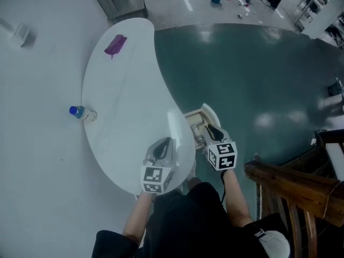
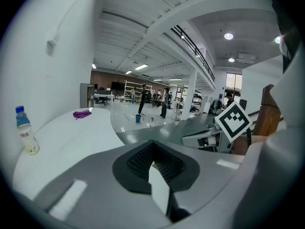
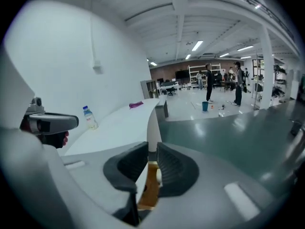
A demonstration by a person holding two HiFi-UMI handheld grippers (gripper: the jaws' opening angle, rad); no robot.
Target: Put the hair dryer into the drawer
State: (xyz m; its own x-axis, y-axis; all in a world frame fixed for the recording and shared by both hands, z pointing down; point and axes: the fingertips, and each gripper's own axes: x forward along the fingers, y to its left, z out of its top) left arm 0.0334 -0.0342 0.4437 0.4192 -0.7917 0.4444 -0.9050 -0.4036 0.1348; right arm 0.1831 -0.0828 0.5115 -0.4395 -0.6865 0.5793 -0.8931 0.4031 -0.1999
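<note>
Left gripper [image 1: 163,147] is hovering empty over table [image 1: 123,90] edge, jaws together; right gripper [image 1: 210,128] is hanging nearly closed, holding nothing, just above open drawer [image 1: 208,110]; hair dryer [image 1: 196,127] seemingly lying inside, so no grip needed, drawer closing looks next

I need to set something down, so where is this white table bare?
The broad middle of the table is bare, between the purple item at the far end and the water bottle at the left edge. The right curved edge is free. The near end is crowded: the left gripper hangs over it, the right gripper beside its edge.
</note>
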